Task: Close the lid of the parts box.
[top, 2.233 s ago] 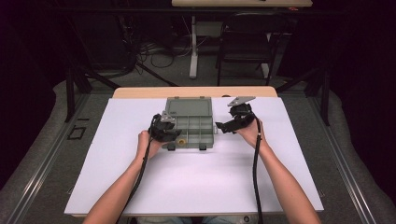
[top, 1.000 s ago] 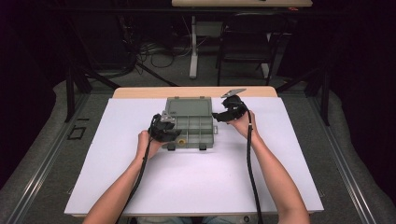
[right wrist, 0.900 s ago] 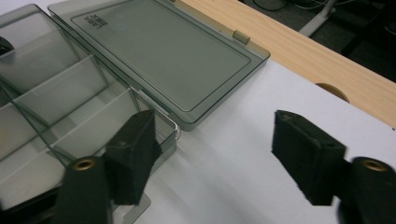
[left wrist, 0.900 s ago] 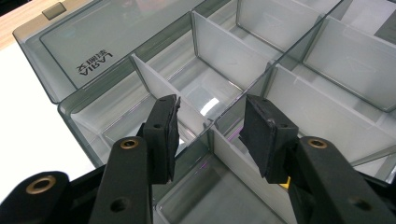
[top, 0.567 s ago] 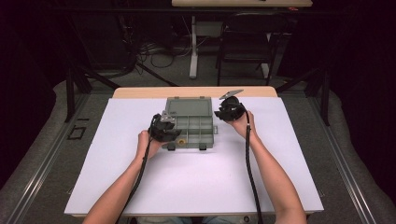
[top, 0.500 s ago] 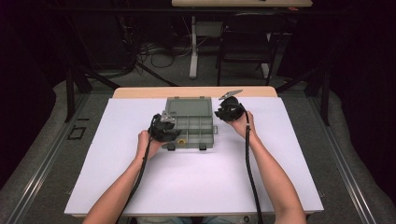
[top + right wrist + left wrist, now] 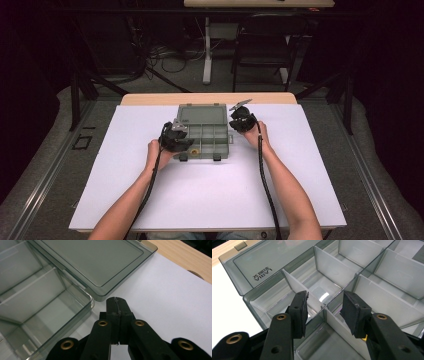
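Note:
A clear grey compartment box (image 7: 202,134) lies open on the white sheet, its lid (image 7: 199,113) flat behind the tray. My left gripper (image 7: 184,144) hovers over the tray's front left. In the left gripper view its jaws (image 7: 323,306) stand apart, one on each side of a divider crossing (image 7: 324,308), and the pads do not press on it. My right gripper (image 7: 234,122) sits at the box's right edge. Its jaws have just been closing and are now shut (image 7: 116,305) with nothing between them. They are low over the sheet, beside the corner where lid (image 7: 100,260) meets tray (image 7: 37,302).
The white sheet (image 7: 210,195) covers most of the wooden table (image 7: 150,98). Both forearms come in from the bottom edge, with a cable trailing along each. A chair (image 7: 265,45) and table legs stand on the dark floor beyond.
The right gripper has moved left toward the box's right edge and a little lower, and its jaws have closed on nothing. The left gripper has stayed put.

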`<state>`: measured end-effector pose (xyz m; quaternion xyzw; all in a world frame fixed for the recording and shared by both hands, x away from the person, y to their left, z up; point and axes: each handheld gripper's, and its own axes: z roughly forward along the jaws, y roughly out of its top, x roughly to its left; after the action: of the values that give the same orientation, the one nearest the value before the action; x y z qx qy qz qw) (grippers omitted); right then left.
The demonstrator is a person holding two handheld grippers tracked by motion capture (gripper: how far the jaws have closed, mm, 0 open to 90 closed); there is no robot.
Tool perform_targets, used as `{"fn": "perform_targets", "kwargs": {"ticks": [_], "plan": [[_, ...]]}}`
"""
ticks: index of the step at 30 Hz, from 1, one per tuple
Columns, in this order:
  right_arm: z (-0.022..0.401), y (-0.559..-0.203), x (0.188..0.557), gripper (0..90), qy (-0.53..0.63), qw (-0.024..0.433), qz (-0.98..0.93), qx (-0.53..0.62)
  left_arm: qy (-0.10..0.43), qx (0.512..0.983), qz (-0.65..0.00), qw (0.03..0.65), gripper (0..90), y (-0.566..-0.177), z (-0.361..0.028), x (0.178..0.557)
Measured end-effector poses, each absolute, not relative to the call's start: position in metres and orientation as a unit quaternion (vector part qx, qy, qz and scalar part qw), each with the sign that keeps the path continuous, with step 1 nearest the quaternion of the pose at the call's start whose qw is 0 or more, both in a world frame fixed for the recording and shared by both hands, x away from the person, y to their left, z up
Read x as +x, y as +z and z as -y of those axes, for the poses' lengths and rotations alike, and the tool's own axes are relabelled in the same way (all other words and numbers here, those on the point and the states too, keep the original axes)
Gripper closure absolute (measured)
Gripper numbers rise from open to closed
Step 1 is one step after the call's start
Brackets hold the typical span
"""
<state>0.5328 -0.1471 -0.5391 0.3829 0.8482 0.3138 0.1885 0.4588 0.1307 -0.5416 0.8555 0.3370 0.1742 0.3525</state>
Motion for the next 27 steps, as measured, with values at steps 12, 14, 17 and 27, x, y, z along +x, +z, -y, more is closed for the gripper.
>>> {"fn": "perform_targets", "kwargs": {"ticks": [12, 14, 17, 27], "plan": [[0.139, -0.545, 0.543, 90.0, 0.290, 0.185, -0.857, 0.385, 0.171, 0.855, -0.336, 0.355, 56.4, -0.542, -0.131, 0.459], [0.139, -0.546, 0.544, 90.0, 0.289, 0.182, -0.856, 0.388, 0.171, 0.855, -0.336, 0.355, 56.5, -0.542, -0.131, 0.459], [0.138, -0.548, 0.546, 90.0, 0.288, 0.184, -0.856, 0.389, 0.171, 0.856, -0.335, 0.356, 56.6, -0.542, -0.132, 0.459], [0.141, -0.551, 0.548, 90.0, 0.300, 0.178, -0.852, 0.391, 0.171, 0.859, -0.329, 0.352, 57.1, -0.542, -0.132, 0.460]]}}
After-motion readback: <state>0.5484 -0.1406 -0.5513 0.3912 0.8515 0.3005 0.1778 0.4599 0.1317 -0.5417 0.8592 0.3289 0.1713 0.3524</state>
